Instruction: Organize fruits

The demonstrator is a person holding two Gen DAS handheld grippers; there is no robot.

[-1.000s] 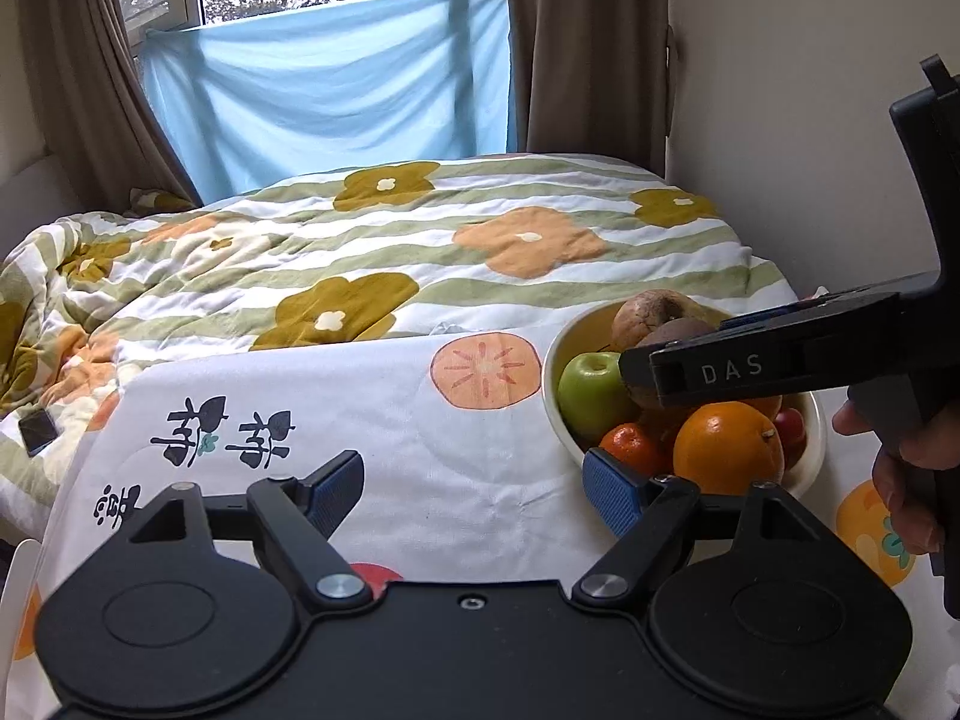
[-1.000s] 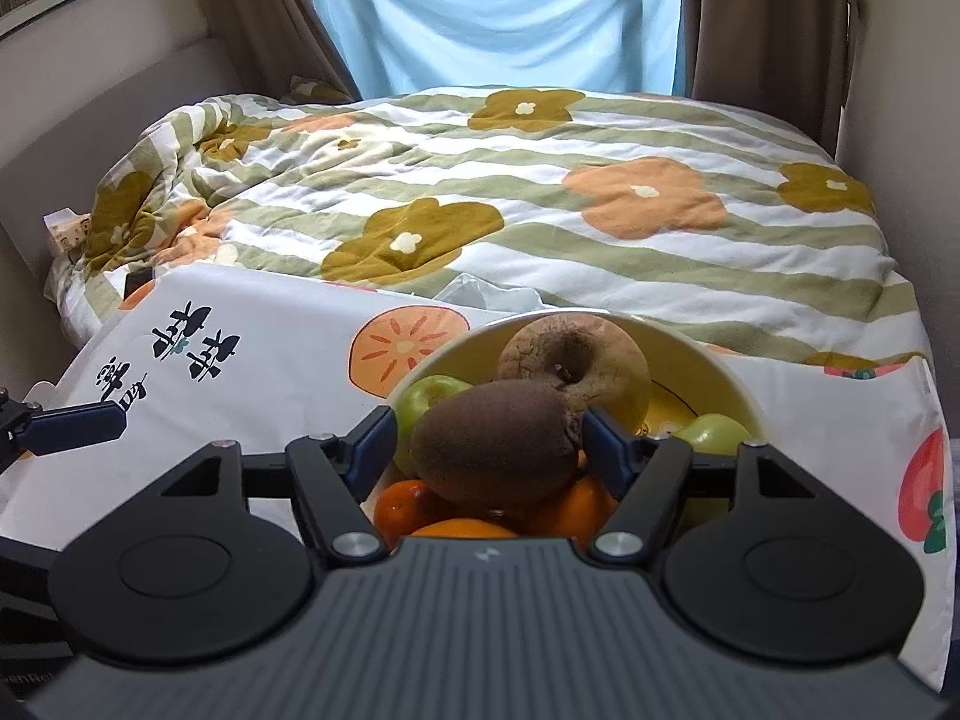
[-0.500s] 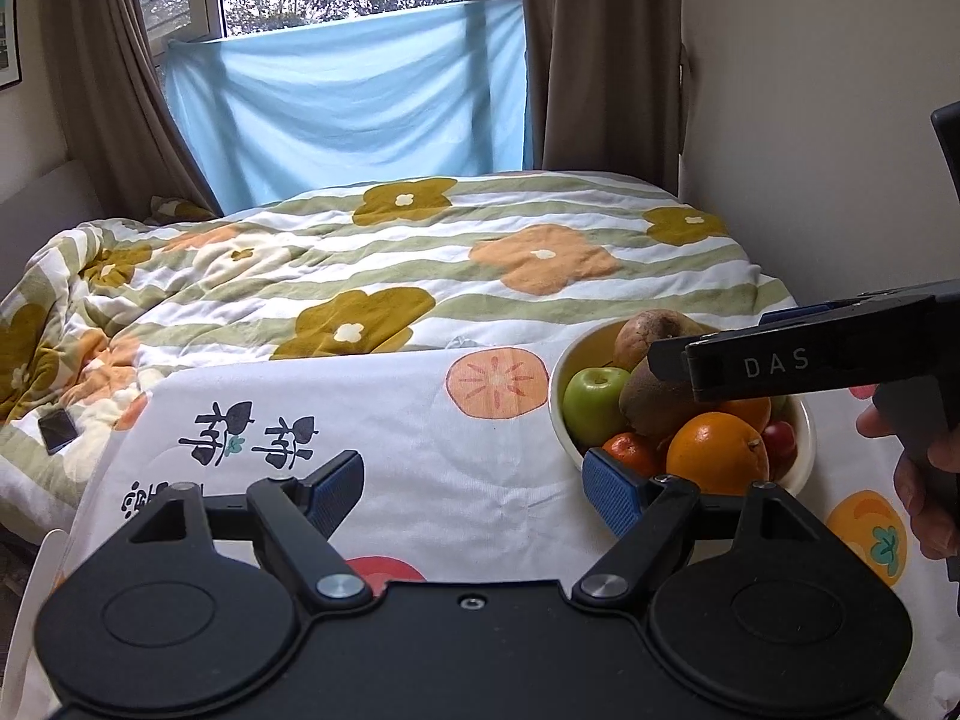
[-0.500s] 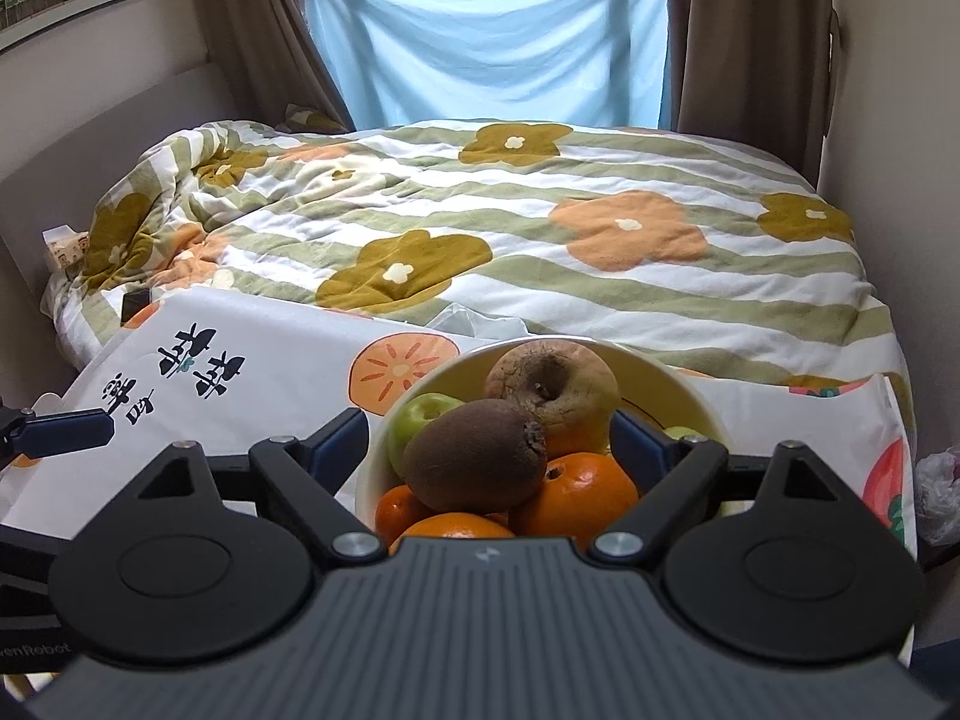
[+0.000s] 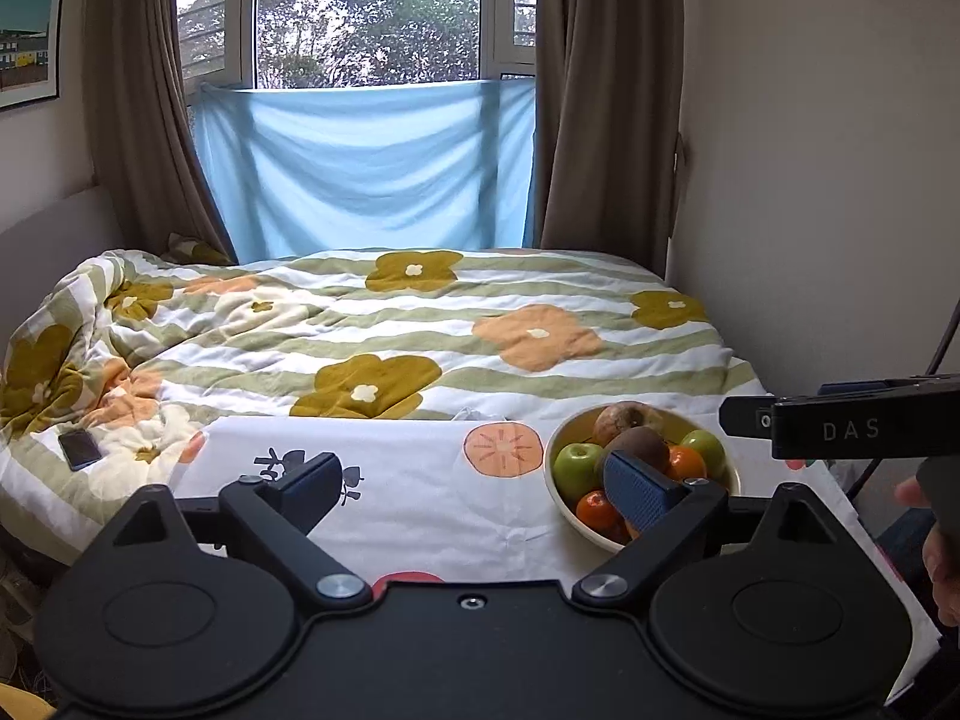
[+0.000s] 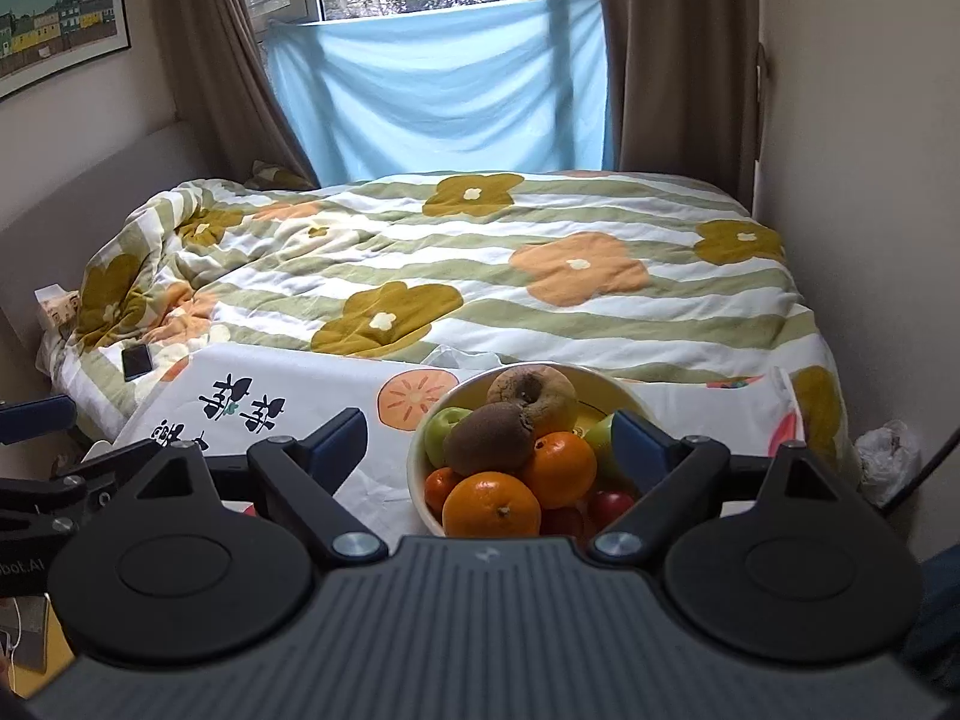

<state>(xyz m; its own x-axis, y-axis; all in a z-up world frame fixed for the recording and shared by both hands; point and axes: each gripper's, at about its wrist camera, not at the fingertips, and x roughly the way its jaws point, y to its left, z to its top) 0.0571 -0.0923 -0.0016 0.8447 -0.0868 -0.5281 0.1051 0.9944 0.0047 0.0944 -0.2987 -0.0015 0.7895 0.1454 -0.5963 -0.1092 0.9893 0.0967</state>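
Sitting heaped in the bowl [image 6: 420, 495]: kiwi [image 6: 491, 438], oranges [image 6: 492, 507], apples [image 6: 441, 427].

The bowl [image 6: 420, 483] looks shiny and smooth; the kiwi [image 6: 489, 438] is fuzzy; the tablecloth [image 5: 420, 492] is soft cloth.

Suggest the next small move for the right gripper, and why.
Probably nothing more than easing the right gripper further back and clear. Its jaws have just been opening and stand wide with nothing pressed between the pads; the kiwi rests on top of the pile in the bowl, apart from both fingers. Every fruit in view sits in the bowl, so the task looks done.
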